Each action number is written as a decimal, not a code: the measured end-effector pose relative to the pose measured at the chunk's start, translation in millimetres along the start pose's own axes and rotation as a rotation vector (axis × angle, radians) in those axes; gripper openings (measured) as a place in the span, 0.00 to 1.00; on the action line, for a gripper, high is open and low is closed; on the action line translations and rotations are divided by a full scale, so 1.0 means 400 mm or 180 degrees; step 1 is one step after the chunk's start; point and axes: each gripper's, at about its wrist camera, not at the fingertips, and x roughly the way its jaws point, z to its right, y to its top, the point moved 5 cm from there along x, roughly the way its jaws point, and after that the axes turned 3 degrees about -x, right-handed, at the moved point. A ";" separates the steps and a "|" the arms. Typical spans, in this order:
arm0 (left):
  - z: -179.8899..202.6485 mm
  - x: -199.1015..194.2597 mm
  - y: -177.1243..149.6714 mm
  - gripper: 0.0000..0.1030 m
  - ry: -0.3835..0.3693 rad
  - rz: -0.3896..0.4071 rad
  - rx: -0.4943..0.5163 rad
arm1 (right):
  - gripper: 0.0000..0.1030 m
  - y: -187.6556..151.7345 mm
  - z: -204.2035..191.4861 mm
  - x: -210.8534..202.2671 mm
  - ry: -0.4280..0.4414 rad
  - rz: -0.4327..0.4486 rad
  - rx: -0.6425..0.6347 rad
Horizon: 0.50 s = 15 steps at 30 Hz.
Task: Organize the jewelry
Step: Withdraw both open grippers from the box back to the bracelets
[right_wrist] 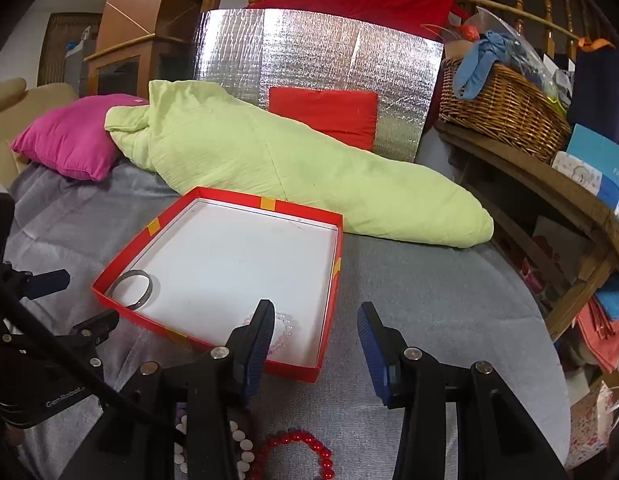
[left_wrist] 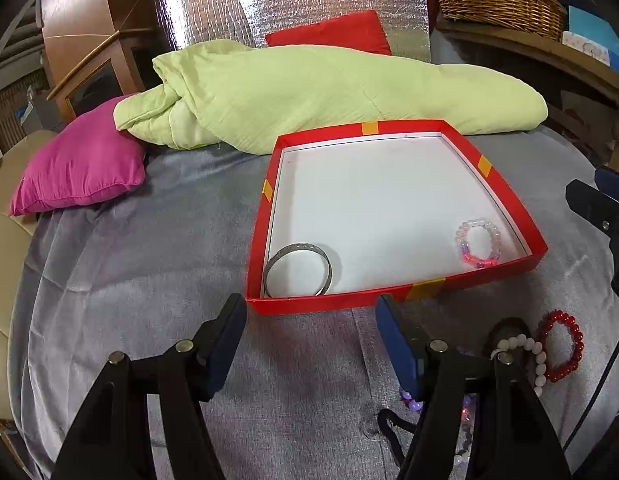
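Grey-sheeted bed (left_wrist: 149,280) backed by a silver foil panel (right_wrist: 309,72), with a rolled pale-green quilt (left_wrist: 309,92) and a wicker basket (right_wrist: 505,108) on a side shelf. Shallow red cardboard box (left_wrist: 449,278) holds a plain silver metal bangle (left_wrist: 297,270) and a pink-and-clear bead bracelet (left_wrist: 479,244). A red bead bracelet (right_wrist: 305,450) and white bead bracelet (left_wrist: 529,354) lie outside, near the box. Left gripper (left_wrist: 311,346) and right gripper (right_wrist: 315,354) both stand apart, holding nothing. Likely risk: soft bedding lets beads sink or roll from a shallow pinch.
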 end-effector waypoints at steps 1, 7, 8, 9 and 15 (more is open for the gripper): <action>0.000 -0.002 -0.001 0.66 -0.0002 0.0003 0.0000 | 0.46 0.000 -0.001 -0.002 -0.0012 0.0005 -0.0013; 0.005 -0.015 -0.014 0.66 -0.0040 0.0002 0.0018 | 0.46 -0.010 -0.002 -0.011 -0.0040 0.0000 -0.0021; 0.007 -0.018 -0.017 0.66 -0.0046 0.0007 0.0032 | 0.46 -0.012 -0.002 -0.013 -0.0043 0.0002 -0.0023; 0.008 -0.020 -0.019 0.66 -0.0052 0.0008 0.0044 | 0.46 -0.015 -0.003 -0.015 -0.0047 0.0000 -0.0031; 0.013 -0.031 -0.045 0.66 -0.0115 -0.0028 0.0214 | 0.50 -0.039 0.021 -0.015 0.0133 -0.0135 -0.0008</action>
